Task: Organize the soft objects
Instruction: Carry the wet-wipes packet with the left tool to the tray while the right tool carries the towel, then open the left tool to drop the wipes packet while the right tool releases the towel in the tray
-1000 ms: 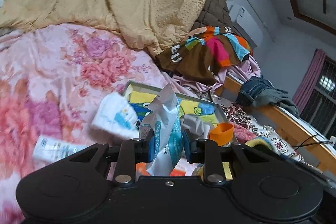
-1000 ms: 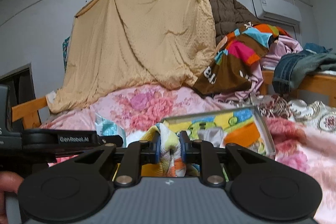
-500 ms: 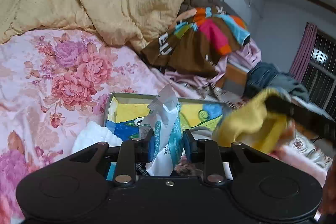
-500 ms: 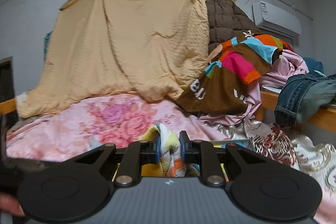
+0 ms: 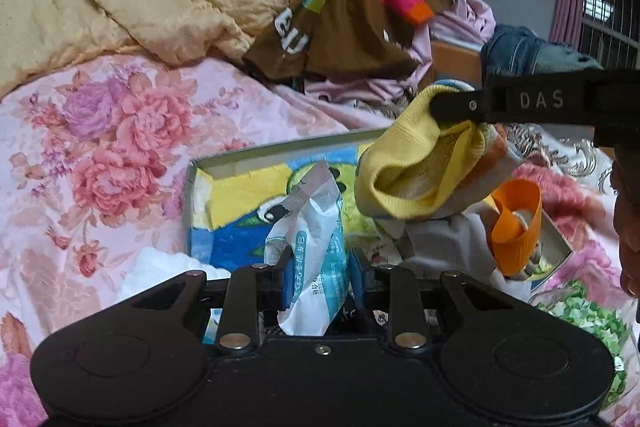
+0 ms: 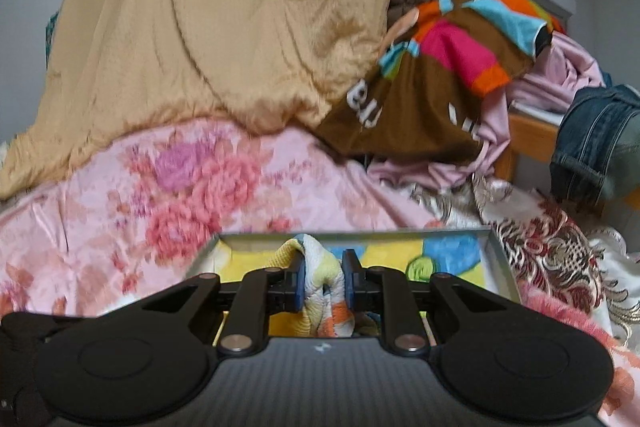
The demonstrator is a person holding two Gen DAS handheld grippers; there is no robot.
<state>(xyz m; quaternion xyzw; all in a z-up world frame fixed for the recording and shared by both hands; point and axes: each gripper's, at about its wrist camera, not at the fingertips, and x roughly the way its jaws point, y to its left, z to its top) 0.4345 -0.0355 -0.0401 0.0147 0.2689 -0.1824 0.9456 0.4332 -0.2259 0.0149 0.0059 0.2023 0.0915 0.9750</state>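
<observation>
- Left wrist view: our left tool [image 5: 320, 277] is clenched on a white-and-blue plastic packet [image 5: 310, 251], blue pads pressing it from both sides; packet's crumpled top sticks up past the fingers.
- Same view, packet sits over the near edge of a shallow box [image 5: 280, 151] w/ a yellow-and-blue cartoon lining; box lies on the bed w/ the pink floral cover [image 5: 108, 147].
- Our right tool [image 5: 452, 109] comes in from the right of that view, gripping a yellow knit sock [image 5: 404, 167] by its top; sock hangs open-mouthed above the right half of the box, apart from the packet.
- Orange cup-shaped item [image 5: 516, 227] stands in the box's right end, just below the sock; white cloth beside it.
- Right wrist view: right tool [image 6: 323, 285] is clamped on the same sock [image 6: 320, 275], yellow w/ orange and white patches, bunched btw the blue pads.
- Box [image 6: 496, 259] shows just ahead of the fingers, far wall and right wall visible.
- Behind, in both views: tan quilt [image 6: 224, 27] draped high, brown multicolour garment [image 6: 432, 79], jeans [image 6: 592, 147] on a wooden rail at right.
- Part of a hand [image 5: 626, 219] at far right edge of left view.
</observation>
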